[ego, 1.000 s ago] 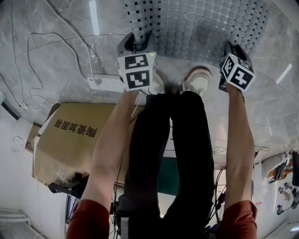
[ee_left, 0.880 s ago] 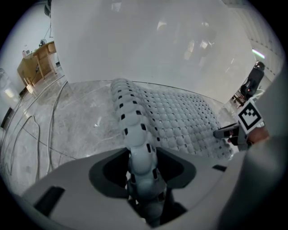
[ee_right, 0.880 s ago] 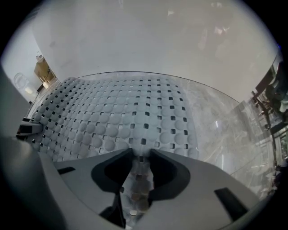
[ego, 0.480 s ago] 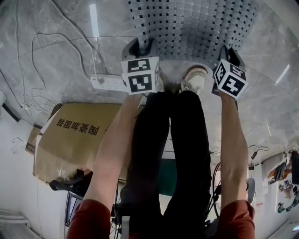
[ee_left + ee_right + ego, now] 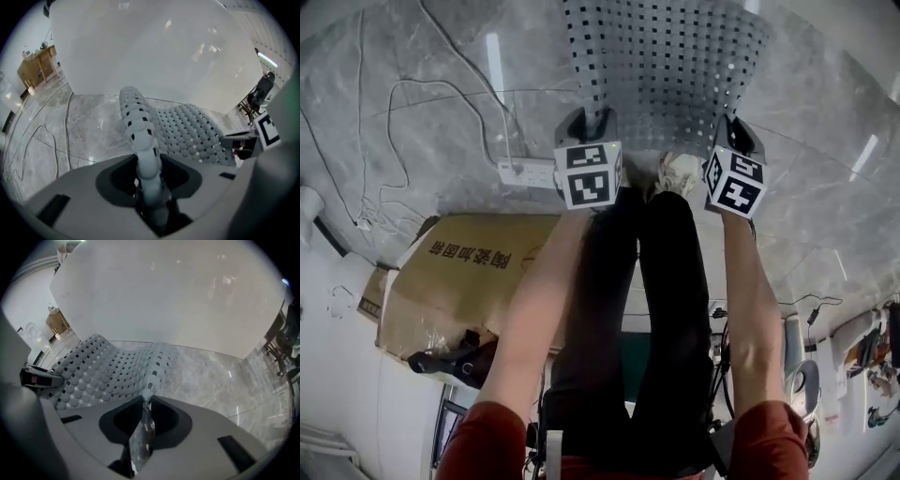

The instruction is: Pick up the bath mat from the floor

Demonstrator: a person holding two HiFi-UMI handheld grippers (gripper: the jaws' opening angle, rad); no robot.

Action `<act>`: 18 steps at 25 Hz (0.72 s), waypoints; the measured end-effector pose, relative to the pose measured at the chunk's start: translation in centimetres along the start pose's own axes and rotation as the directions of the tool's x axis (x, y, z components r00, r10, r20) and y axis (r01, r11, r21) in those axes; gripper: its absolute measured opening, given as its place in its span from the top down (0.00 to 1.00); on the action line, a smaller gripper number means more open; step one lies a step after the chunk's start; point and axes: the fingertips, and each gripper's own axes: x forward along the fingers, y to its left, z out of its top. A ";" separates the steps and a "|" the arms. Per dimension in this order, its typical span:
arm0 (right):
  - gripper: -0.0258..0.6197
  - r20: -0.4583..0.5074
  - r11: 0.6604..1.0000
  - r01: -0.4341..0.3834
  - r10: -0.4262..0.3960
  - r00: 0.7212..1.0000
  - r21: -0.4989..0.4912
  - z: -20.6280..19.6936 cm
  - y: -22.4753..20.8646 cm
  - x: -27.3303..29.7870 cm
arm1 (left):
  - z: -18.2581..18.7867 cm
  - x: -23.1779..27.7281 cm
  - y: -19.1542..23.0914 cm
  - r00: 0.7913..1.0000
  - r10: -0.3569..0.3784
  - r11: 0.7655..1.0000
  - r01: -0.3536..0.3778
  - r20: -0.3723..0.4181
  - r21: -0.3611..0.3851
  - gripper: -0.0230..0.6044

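Grey marble floor (image 5: 412, 141). 1 bath mat (image 5: 666, 56), grey, pebbled w/ square holes, lies on the floor ahead of the person's feet, near edge lifted at 2 spots. 1 cardboard box (image 5: 450, 300) at left, head view only; 5 Chinese chars printed on it, upside down to cam. 2 grippers. Left gripper (image 5: 150, 187): jaws closing, narrow, thick mat fold bunched and gripped between them. Right gripper (image 5: 143, 425): jaws closing, nearly together, pinching a thin bit of mat edge. 1 white power strip (image 5: 528, 172) by the box, loose cables (image 5: 67, 131) on floor. Only left gripper view shows wooden furniture (image 5: 40, 58) far back.
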 end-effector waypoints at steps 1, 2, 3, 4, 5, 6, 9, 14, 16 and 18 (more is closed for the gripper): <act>0.86 0.002 1.000 -0.005 0.005 1.000 -0.001 0.2 0.3 -0.9 | 0.2 -0.9 -0.1 1.000 0.001 1.000 -0.001 0.001 0.000 0.71; 0.86 0.005 1.000 -0.008 0.008 1.000 -0.001 0.4 0.4 -1.8 | 0.4 -1.8 -0.3 1.000 0.002 1.000 -0.002 0.002 -0.001 0.72; 0.86 0.009 1.000 -0.011 0.011 1.000 0.000 0.8 0.6 -2.7 | 0.7 -2.6 -0.4 1.000 0.002 1.000 -0.002 0.004 -0.002 0.72; 0.87 0.015 1.000 -0.012 0.012 1.000 0.001 1.2 0.7 -3.6 | 1.1 -3.5 -0.5 1.000 0.002 1.000 -0.002 0.008 -0.003 0.72; 0.87 0.021 1.000 -0.013 0.013 1.000 0.000 1.7 0.9 -4.6 | 1.5 -4.4 -0.6 1.000 0.002 1.000 -0.002 0.013 -0.005 0.72; 0.87 0.027 1.000 -0.015 0.015 1.000 -0.002 2.2 1.1 -5.6 | 1.8 -5.5 -0.7 1.000 0.004 1.000 -0.004 0.018 -0.007 0.72; 0.87 0.049 1.000 -0.019 0.019 0.999 -0.010 3.8 1.6 -9.3 | 3.0 -9.2 -1.2 0.999 0.008 1.000 -0.008 0.037 -0.015 0.72; 0.87 0.093 0.999 -0.010 0.013 0.996 -0.031 6.9 2.4 -16.1 | 5.4 -15.9 -2.4 0.997 -0.007 1.000 0.009 0.079 -0.021 0.72; 0.87 0.111 0.999 -0.006 0.011 0.994 -0.042 8.1 2.8 -18.7 | 6.6 -18.4 -2.8 0.995 -0.011 1.000 0.011 0.101 -0.002 0.72; 0.87 0.124 0.999 -0.006 0.012 0.992 -0.046 9.1 3.4 -21.5 | 7.4 -21.1 -2.8 0.993 -0.009 1.000 0.008 0.118 0.014 0.73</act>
